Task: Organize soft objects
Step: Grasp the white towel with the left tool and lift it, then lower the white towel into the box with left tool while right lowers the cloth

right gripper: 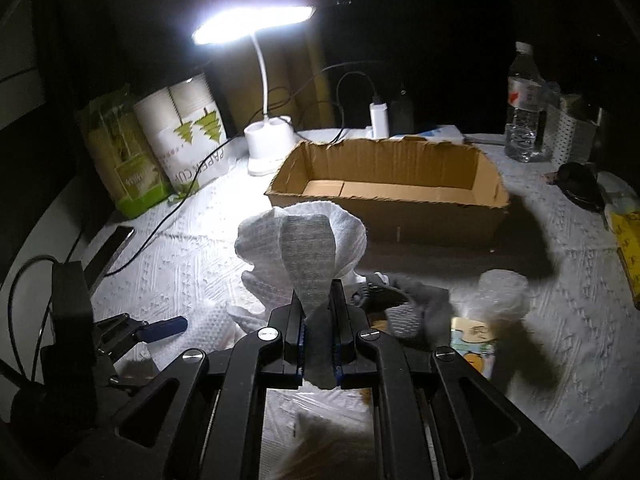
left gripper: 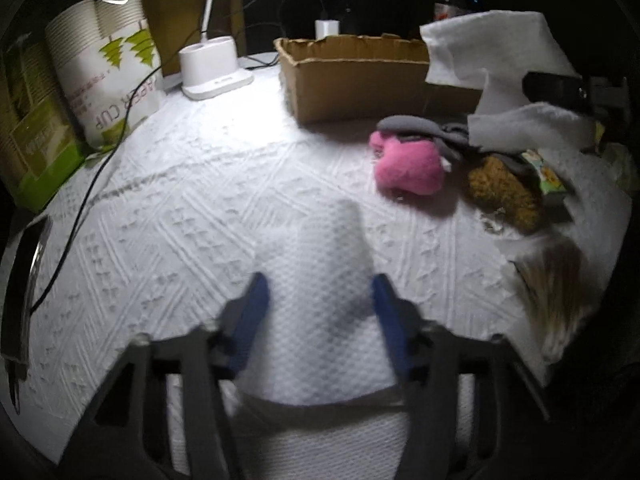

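My right gripper is shut on a white cloth, held up in front of an empty cardboard box. The same cloth hangs at the upper right of the left wrist view beside the box. My left gripper is open, its blue fingers on either side of a white paper-towel piece lying on the table; the fingers do not pinch it. A pink plush toy, a grey sock and a brown plush lie together to the right.
A lit desk lamp stands behind the box. Paper cup packs stand at the left. A cable crosses the table. A water bottle stands at the back right. A phone lies at the left edge.
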`<control>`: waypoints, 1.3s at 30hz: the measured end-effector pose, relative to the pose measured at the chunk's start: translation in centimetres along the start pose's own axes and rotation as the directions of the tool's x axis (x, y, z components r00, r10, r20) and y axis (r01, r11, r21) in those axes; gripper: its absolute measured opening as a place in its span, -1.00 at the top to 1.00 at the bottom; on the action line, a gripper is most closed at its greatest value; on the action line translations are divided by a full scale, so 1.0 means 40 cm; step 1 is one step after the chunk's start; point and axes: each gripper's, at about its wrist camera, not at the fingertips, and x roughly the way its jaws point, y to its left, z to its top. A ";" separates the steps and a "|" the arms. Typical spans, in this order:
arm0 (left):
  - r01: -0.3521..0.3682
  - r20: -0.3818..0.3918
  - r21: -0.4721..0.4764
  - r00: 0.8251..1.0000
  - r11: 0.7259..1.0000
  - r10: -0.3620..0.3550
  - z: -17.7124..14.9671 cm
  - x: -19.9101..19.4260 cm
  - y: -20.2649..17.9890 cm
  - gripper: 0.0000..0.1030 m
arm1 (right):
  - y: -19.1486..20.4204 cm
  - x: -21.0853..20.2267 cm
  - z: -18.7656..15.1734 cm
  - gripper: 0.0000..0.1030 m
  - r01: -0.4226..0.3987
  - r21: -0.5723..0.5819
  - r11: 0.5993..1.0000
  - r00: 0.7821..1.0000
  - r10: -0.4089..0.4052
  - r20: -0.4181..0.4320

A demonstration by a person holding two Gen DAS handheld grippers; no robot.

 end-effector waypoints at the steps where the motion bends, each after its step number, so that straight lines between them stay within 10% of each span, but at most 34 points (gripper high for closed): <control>1: 0.002 0.000 0.000 1.000 1.000 -0.002 0.000 0.000 -0.003 0.30 | -0.008 -0.007 -0.004 0.79 0.001 0.001 1.000 1.000 -0.001 0.004; 7: 0.021 0.010 -0.003 1.000 1.000 -0.021 0.030 -0.020 -0.019 0.63 | -0.047 -0.042 -0.007 0.79 0.006 0.008 1.000 1.000 -0.006 0.028; 39: 0.141 0.182 -0.005 0.974 0.990 -0.138 0.290 -0.127 -0.035 0.78 | -0.193 -0.101 0.084 0.79 0.010 0.052 0.999 0.990 -0.017 0.139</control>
